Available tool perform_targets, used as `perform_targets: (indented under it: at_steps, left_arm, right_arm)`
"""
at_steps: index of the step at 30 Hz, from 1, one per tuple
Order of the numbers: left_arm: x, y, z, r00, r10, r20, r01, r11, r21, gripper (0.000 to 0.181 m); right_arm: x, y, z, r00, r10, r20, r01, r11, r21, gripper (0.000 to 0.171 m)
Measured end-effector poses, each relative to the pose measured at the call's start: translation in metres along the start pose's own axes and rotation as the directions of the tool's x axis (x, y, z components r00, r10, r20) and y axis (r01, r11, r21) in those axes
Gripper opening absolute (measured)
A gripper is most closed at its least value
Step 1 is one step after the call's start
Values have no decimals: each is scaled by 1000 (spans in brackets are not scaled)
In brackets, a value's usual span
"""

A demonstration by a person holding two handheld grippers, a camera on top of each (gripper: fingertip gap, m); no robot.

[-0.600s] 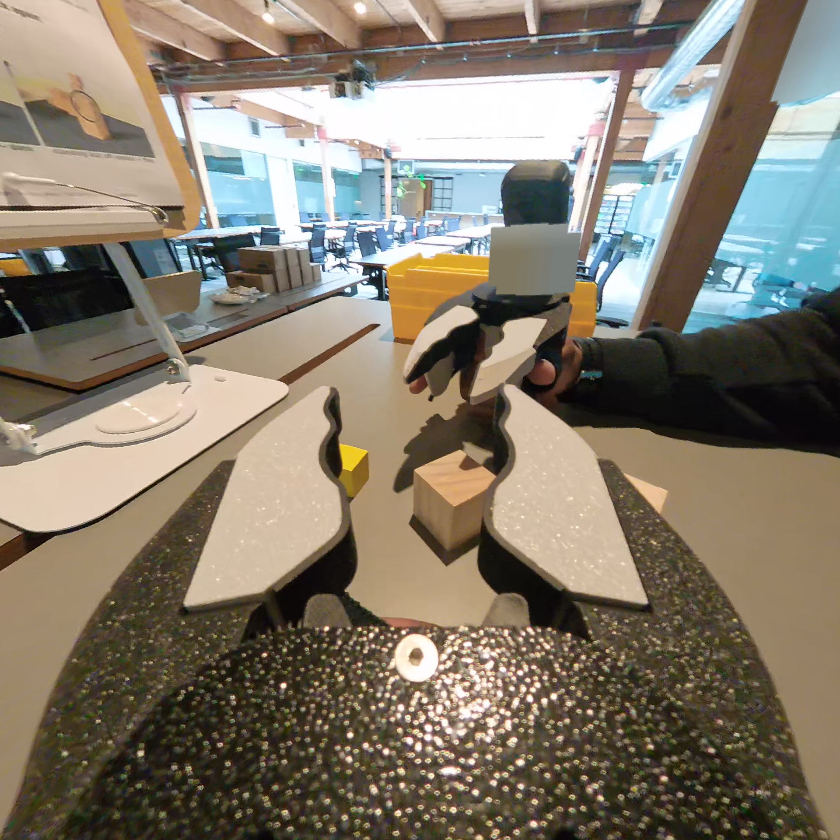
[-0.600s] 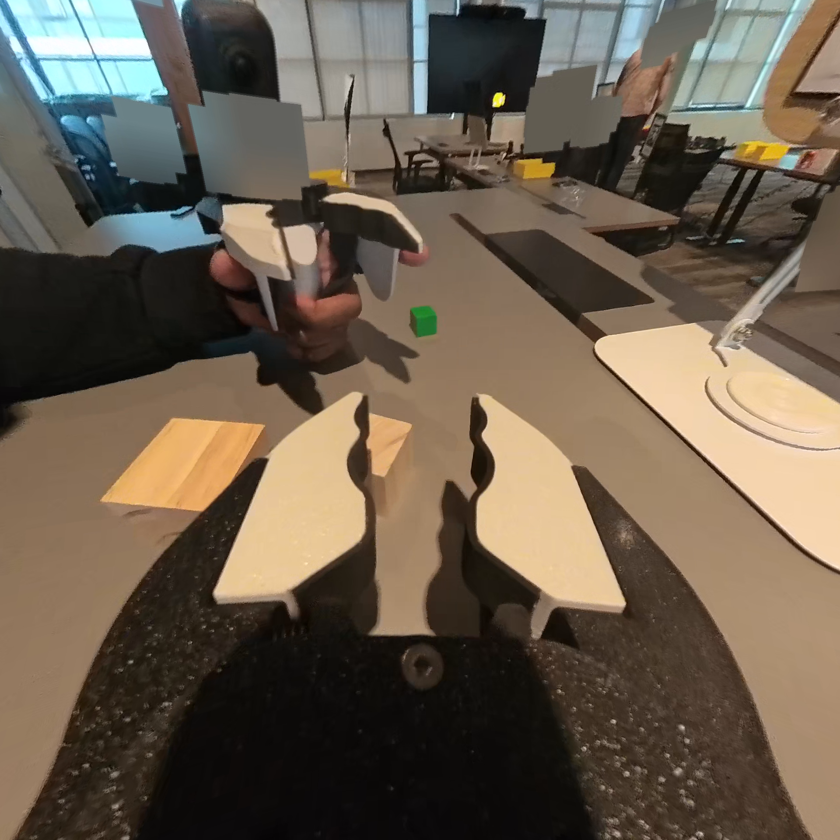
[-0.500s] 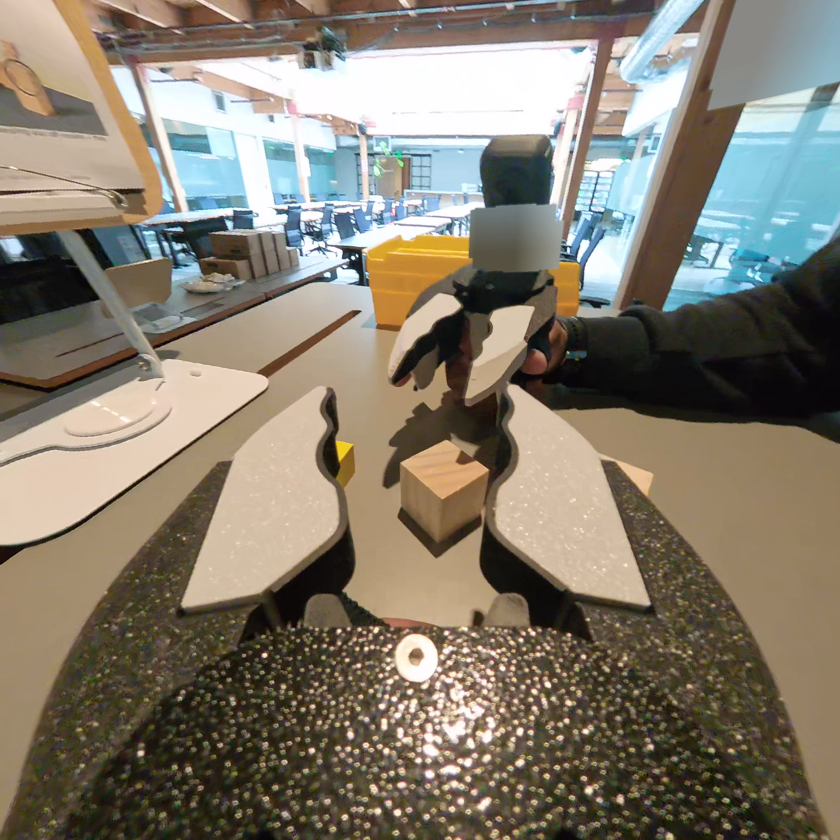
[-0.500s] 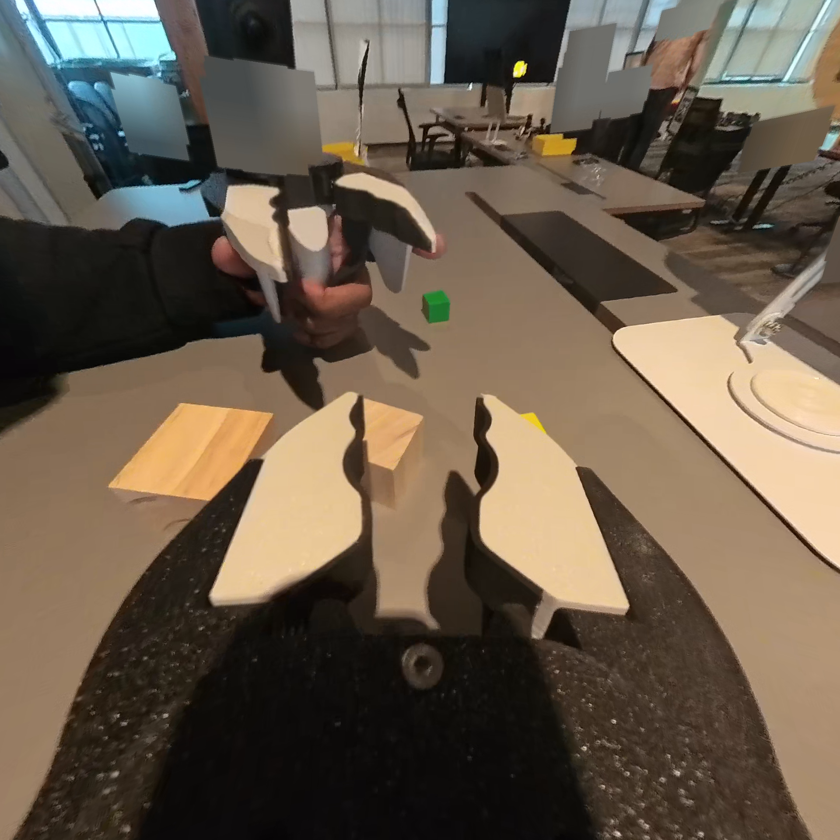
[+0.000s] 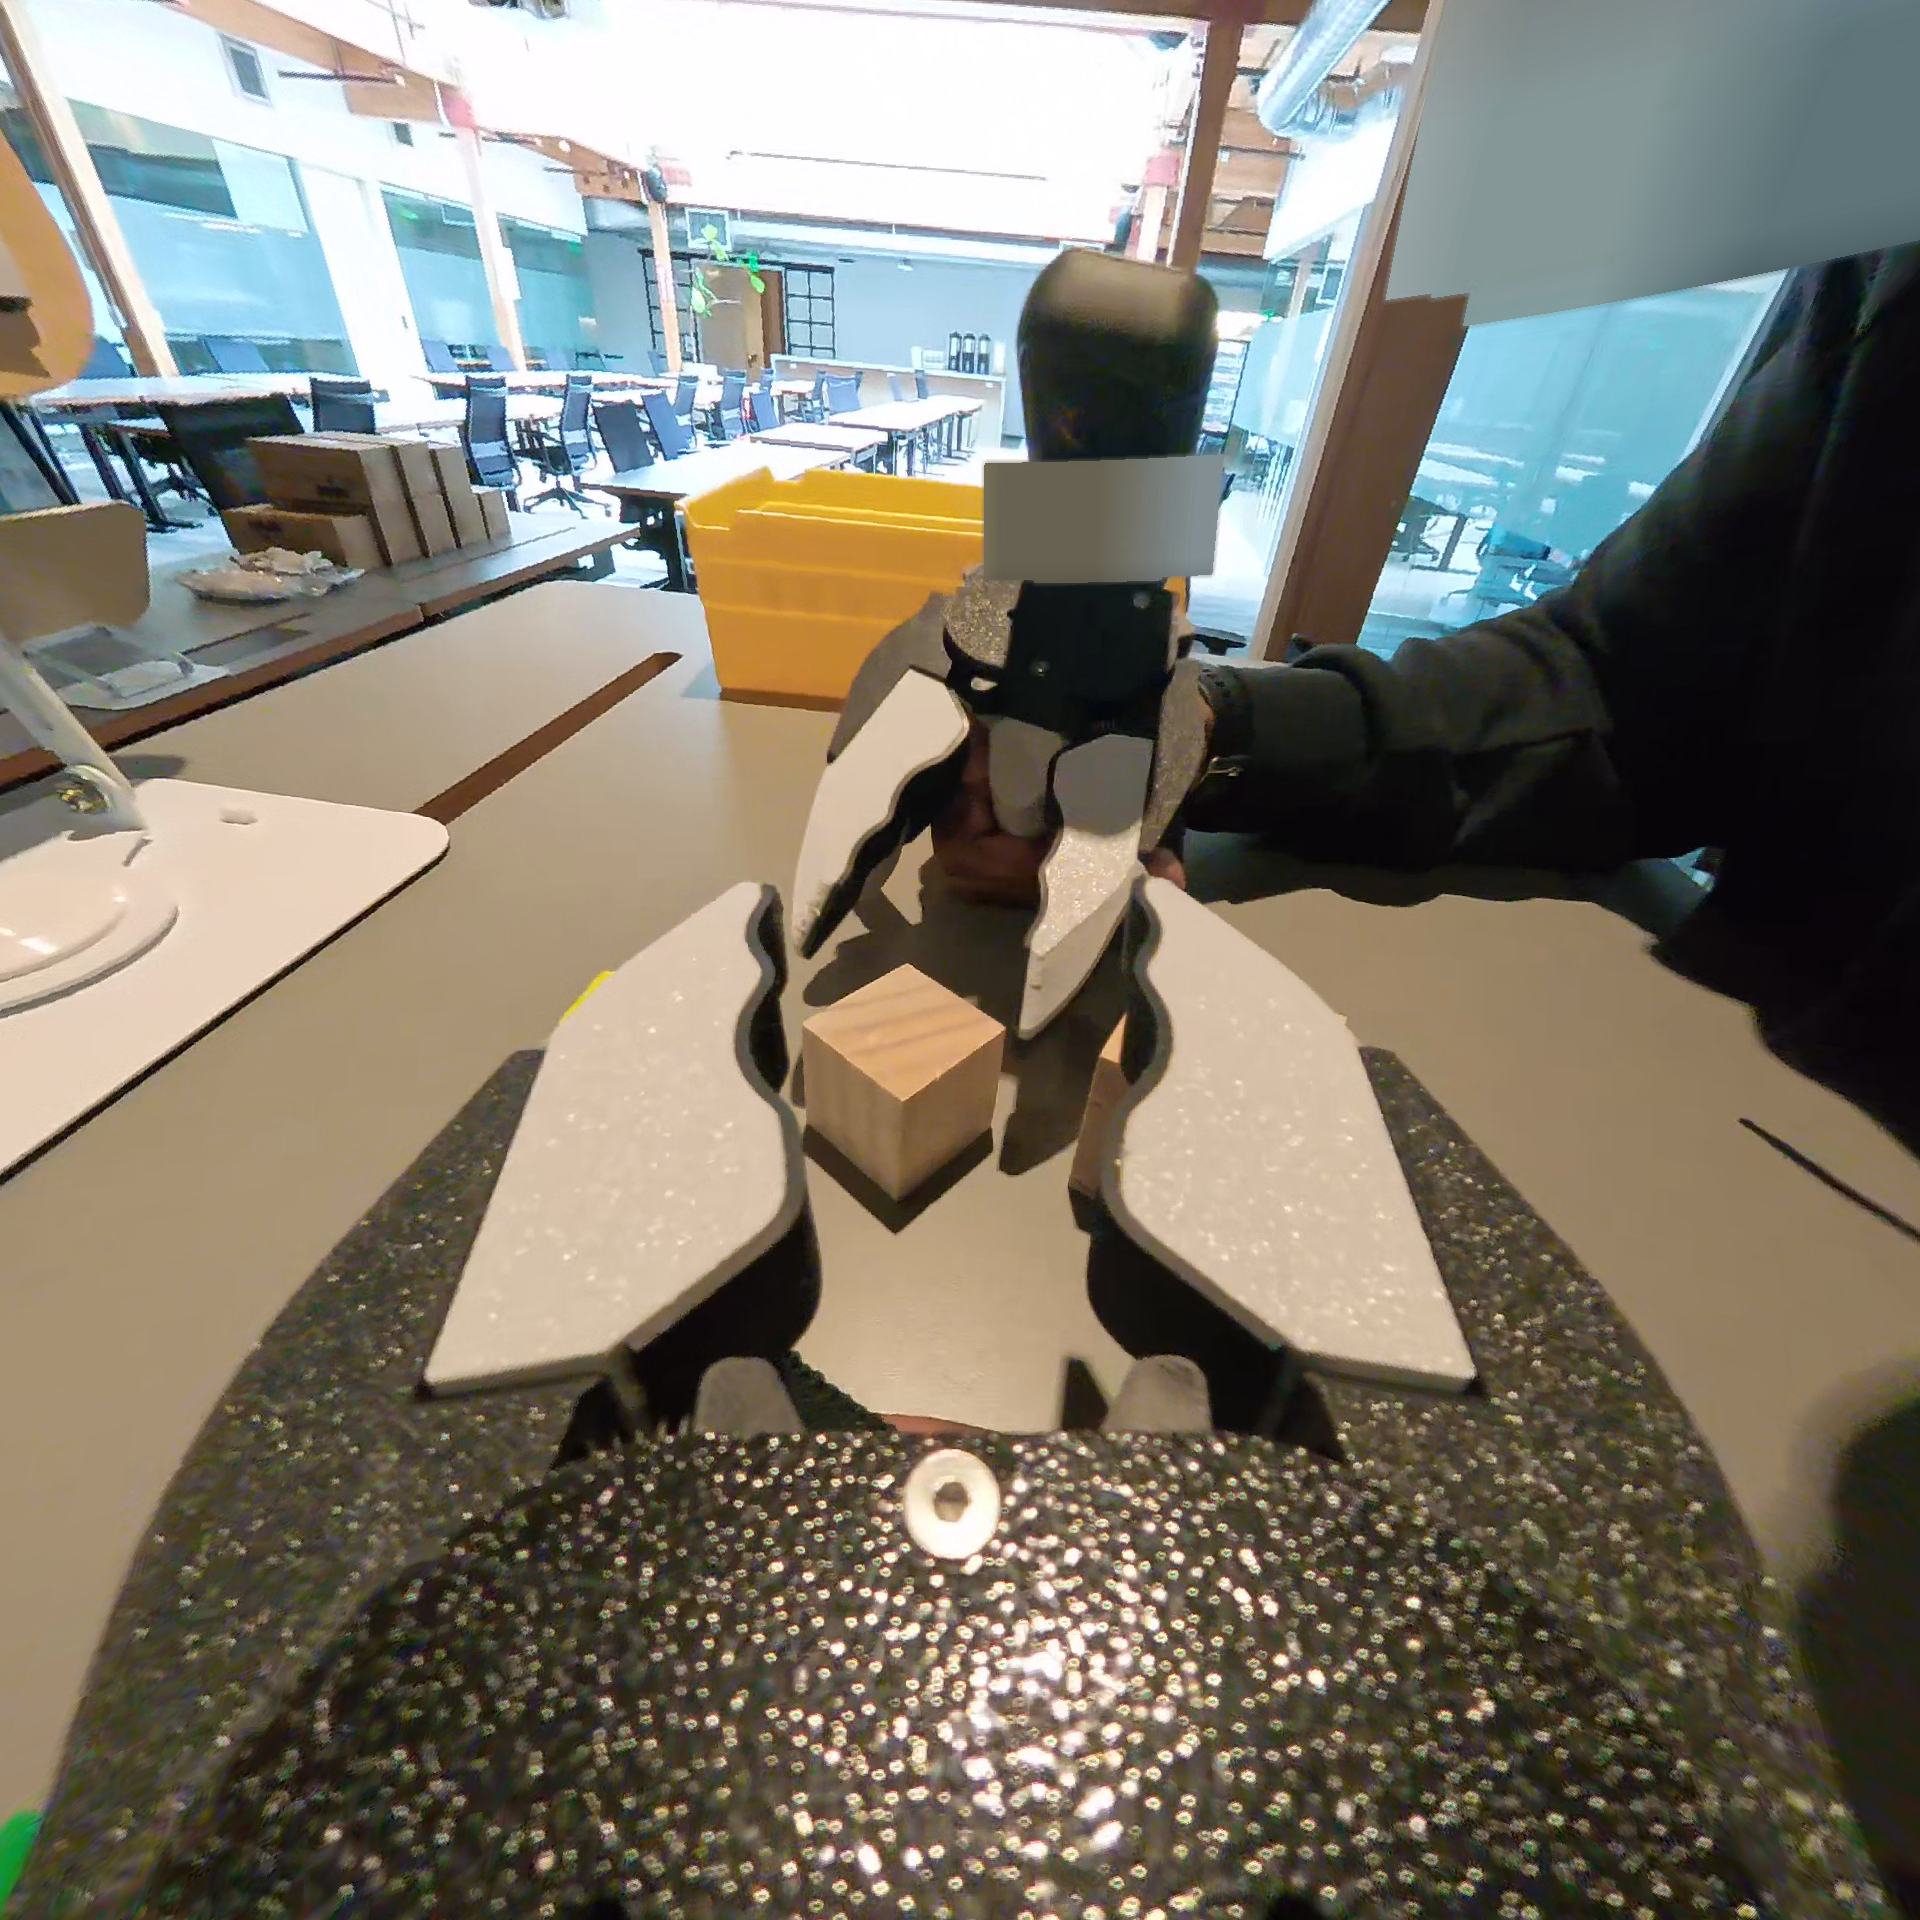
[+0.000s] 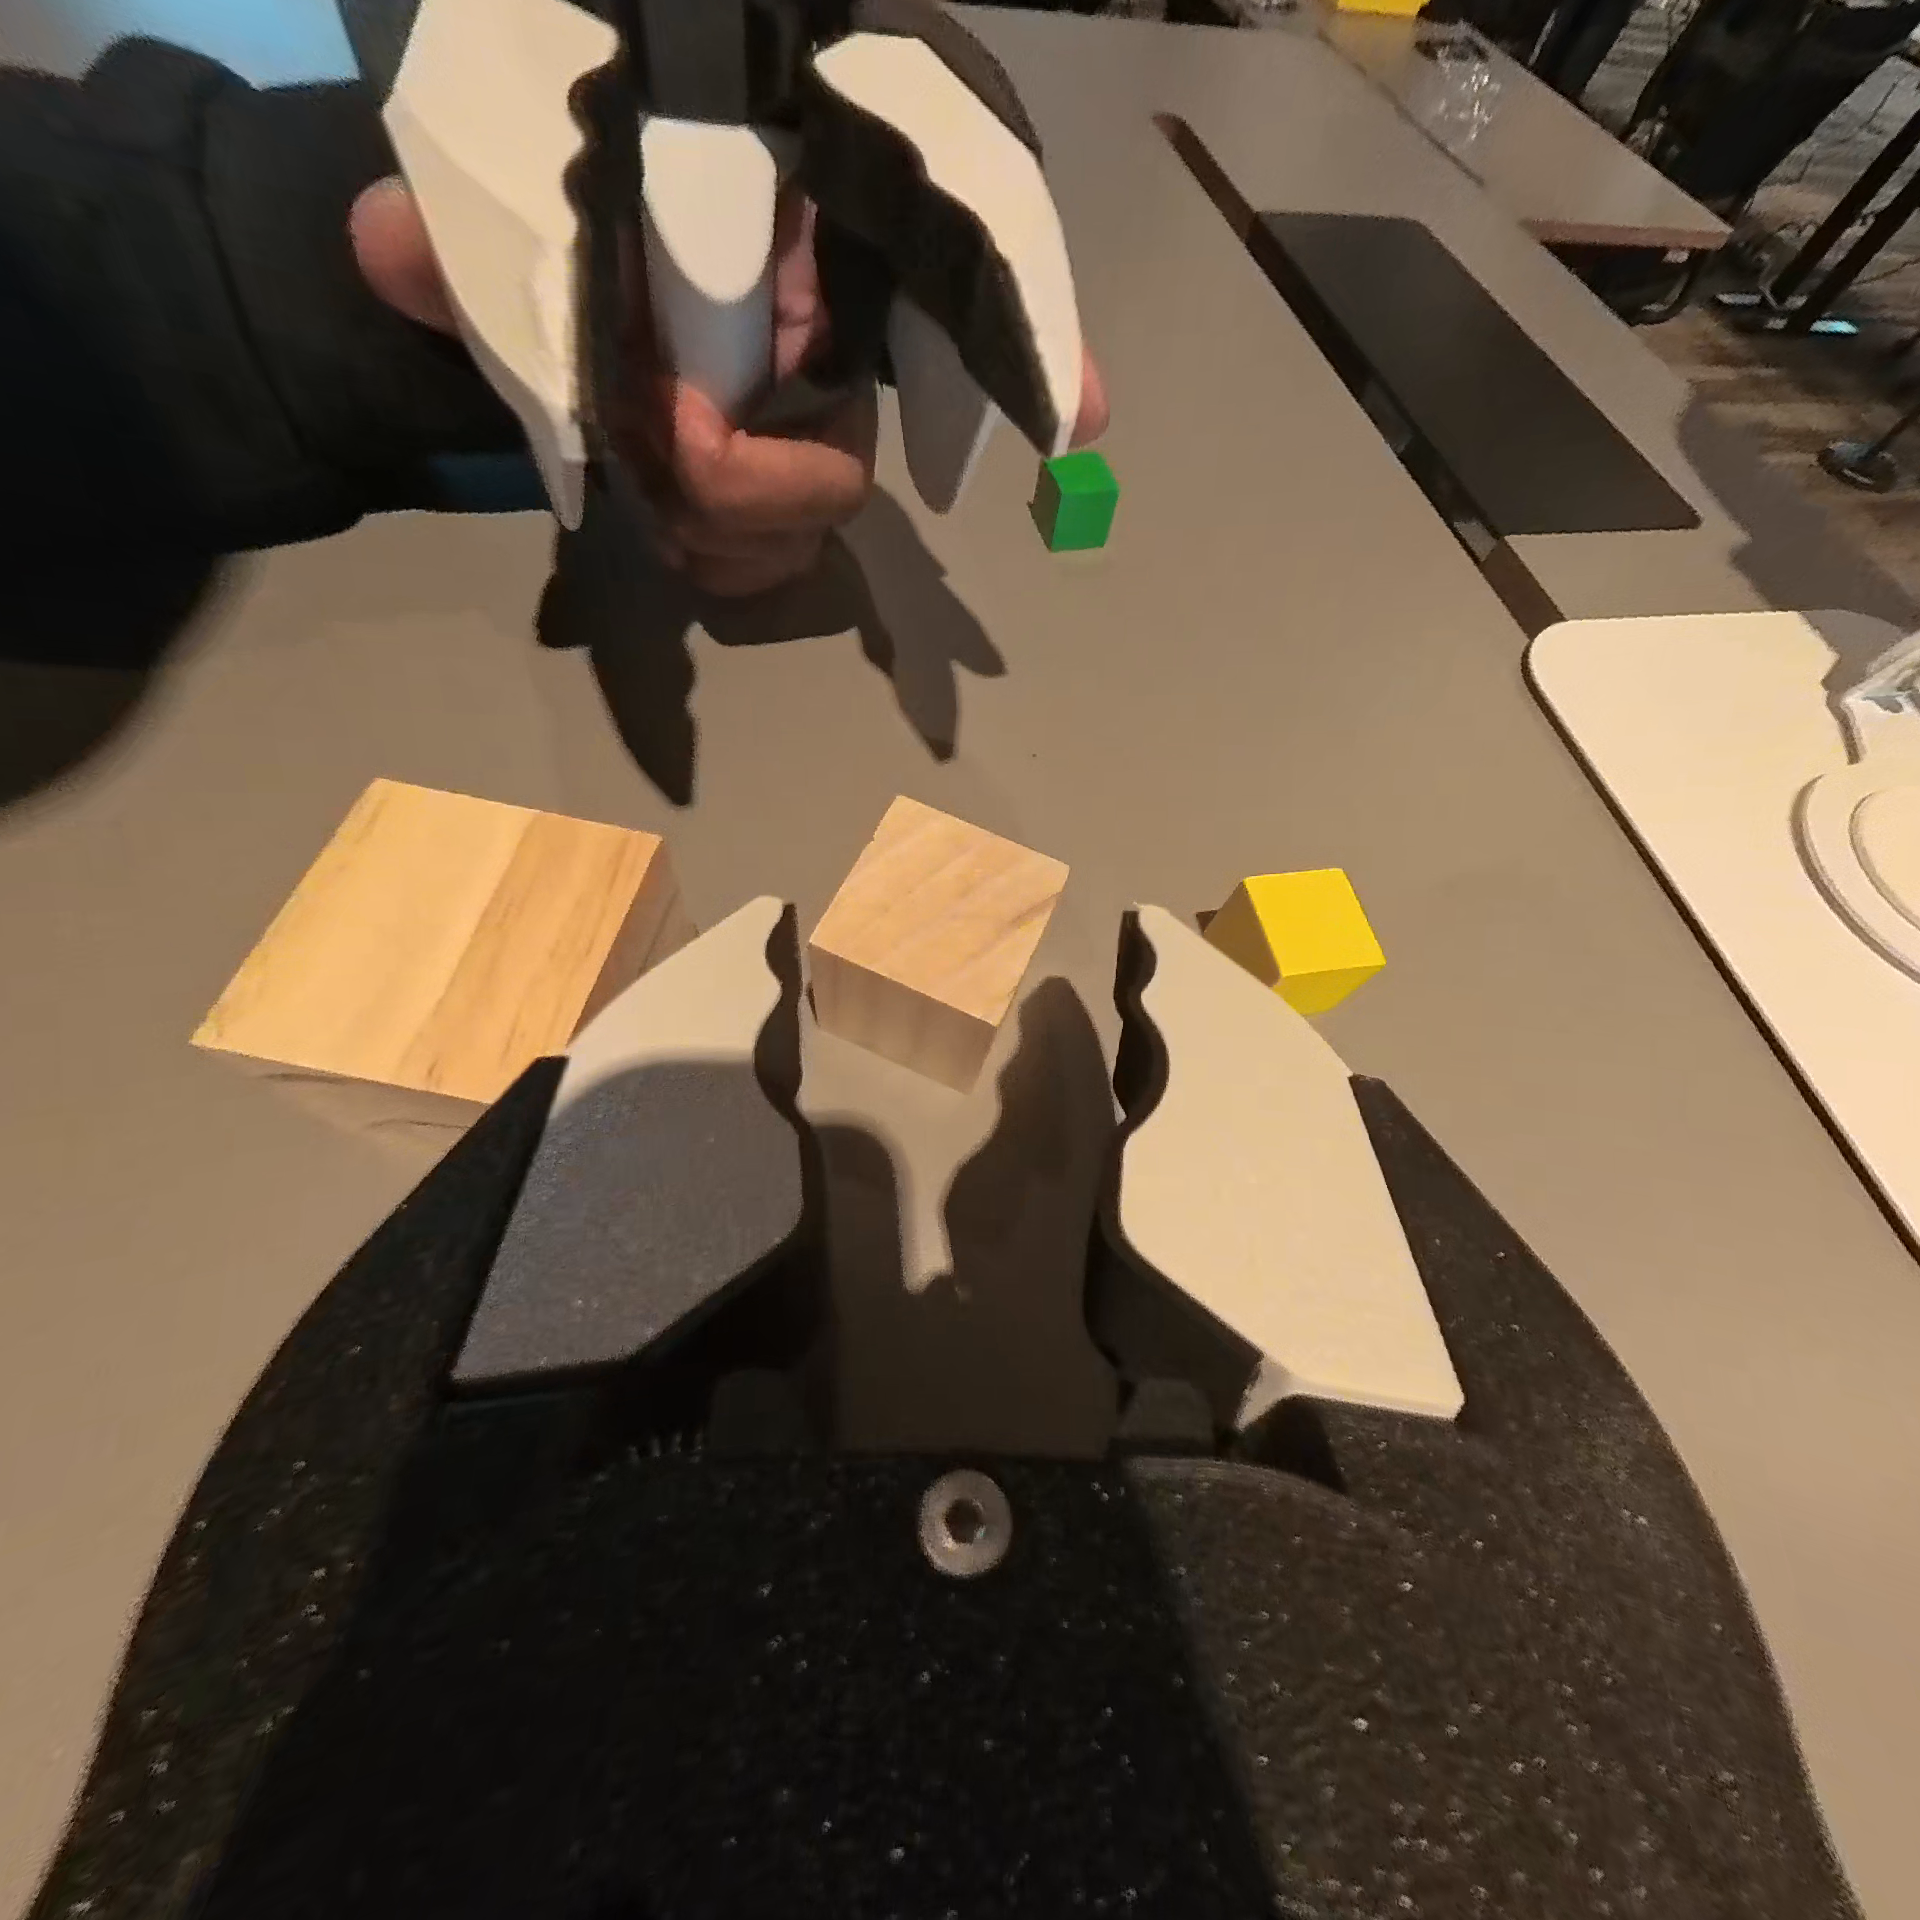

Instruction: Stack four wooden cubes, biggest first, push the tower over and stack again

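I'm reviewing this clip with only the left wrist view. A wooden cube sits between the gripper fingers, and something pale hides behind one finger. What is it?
Observer: It's a larger wooden block. The right wrist view shows it lying flat beside the medium cube, with a gap between them.
Operator: Anything stacked yet?
Observer: No. The block's top is bare, and every piece sits singly on the table.
Operator: Where are the small cubes?
Observer: The yellow cube is on the medium cube's other side, and the green cube sits farther out.
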State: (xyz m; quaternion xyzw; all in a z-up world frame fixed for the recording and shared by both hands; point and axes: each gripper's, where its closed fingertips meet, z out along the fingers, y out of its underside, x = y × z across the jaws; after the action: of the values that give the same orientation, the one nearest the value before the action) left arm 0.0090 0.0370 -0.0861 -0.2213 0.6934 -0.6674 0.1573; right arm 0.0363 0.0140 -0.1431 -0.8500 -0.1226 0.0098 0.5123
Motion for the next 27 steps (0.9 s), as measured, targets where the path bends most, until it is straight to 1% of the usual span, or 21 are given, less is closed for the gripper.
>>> perform_targets:
  at_steps: [3,7,9,12,15,20,25,27]
  left_arm:
    - [-4,0,0,999,-41,3,41,999,-3,58]
    - [-9,1,1,997,-80,10,80,997,-7,51]
    - [-11,2,2,995,-95,13,96,995,-16,50]
    - [-15,4,3,992,-121,21,121,992,-26,47]
    - [-17,5,4,991,-134,25,134,990,-32,47]
    - [-21,12,12,988,-147,39,150,985,-88,46]
    - [-20,18,16,990,-129,55,136,981,-136,46]
    - [-20,19,17,990,-128,57,135,980,-148,46]
  right_arm:
    - [-1,4,4,1000,-10,-2,10,999,-38,58]
    - [0,10,8,1000,-11,-13,10,996,-92,47]
    - [0,13,10,1000,-15,-18,13,993,-115,45]
    - [2,13,9,1000,-9,-19,6,993,-115,44]
    - [5,12,8,999,34,-16,-35,995,-96,44]
    - [7,12,8,997,72,10,-71,993,-95,45]
    - [4,19,14,999,39,6,-38,986,-162,58]
    - [5,24,16,999,31,-15,-34,980,-197,59]
